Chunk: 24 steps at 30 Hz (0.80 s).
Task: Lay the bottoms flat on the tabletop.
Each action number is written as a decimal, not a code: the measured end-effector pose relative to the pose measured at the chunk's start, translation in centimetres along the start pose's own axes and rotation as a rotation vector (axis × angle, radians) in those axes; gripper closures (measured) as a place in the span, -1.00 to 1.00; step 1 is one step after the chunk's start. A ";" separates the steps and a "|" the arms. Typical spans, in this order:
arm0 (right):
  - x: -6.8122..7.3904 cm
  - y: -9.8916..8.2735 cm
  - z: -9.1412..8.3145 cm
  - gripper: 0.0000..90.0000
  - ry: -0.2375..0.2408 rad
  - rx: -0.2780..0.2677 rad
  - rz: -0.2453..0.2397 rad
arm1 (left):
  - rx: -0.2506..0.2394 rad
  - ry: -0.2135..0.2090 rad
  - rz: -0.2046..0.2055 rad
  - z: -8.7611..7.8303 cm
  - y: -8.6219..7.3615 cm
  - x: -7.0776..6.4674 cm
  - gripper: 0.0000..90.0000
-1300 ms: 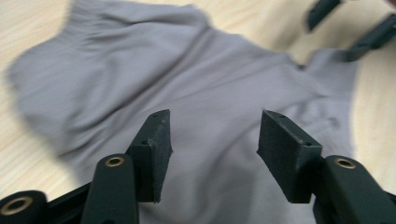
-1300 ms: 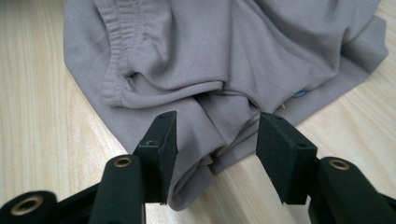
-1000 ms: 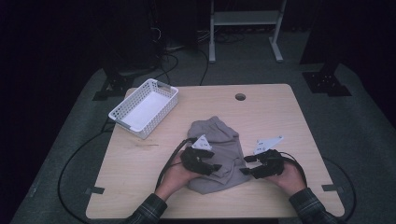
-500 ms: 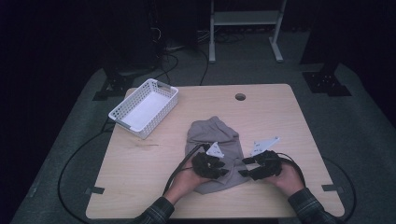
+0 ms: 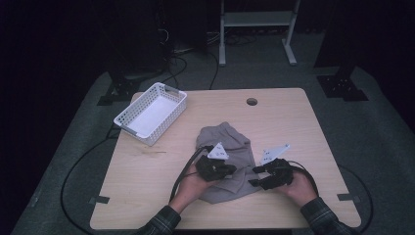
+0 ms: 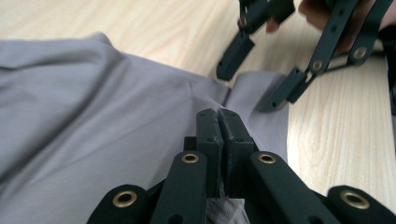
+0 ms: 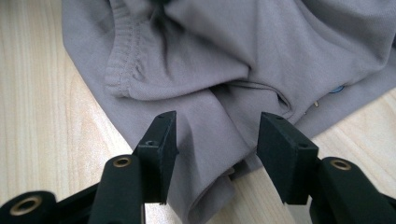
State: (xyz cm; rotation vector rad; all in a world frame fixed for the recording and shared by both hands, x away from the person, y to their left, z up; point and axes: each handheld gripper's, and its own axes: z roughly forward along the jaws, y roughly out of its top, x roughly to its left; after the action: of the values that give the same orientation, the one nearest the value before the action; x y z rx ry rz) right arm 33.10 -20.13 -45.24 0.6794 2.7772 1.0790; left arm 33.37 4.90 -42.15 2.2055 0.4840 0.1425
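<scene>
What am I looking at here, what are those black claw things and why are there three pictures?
A person sits at a wooden table holding a hand-held gripper in each hand: two black jaws that pinch like tongs. One picture comes from a camera above the table; the other two come from cameras riding on each gripper, looking along its jaws. On the table lie a grey garment and a white basket. The left gripper has just been closing and now pinches a fold of the garment. The right gripper stands open, with cloth between its jaws but not squeezed.
</scene>
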 end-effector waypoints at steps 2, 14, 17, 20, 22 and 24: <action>0.1 0.1 0.0 0.05 -0.001 -0.002 0.001 | -0.031 0.006 -0.017 -0.7 0.1 0.2 0.95; 0.7 1.8 -0.4 0.15 0.009 -0.107 0.041 | -0.098 0.026 -0.066 -2.6 0.0 1.3 0.96; 1.1 2.4 -0.5 0.23 0.021 -0.140 0.045 | -0.100 0.027 -0.070 -2.6 0.0 1.4 0.95; 1.5 2.8 -0.2 0.42 0.001 -0.135 0.045 | -0.101 0.025 -0.071 -2.7 -0.1 1.4 0.96; 1.5 2.9 0.3 0.51 -0.016 -0.117 0.049 | -0.102 0.024 -0.073 -2.7 -0.1 1.4 0.95; 1.3 2.8 0.7 0.69 -0.028 -0.101 0.052 | -0.101 0.026 -0.072 -2.7 -0.1 1.4 0.95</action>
State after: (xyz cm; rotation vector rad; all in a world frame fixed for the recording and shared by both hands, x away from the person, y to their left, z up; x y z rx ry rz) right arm 33.12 -17.27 -43.78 0.7517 2.6747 1.2004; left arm 33.93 7.50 -40.60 2.0870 0.5579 0.1542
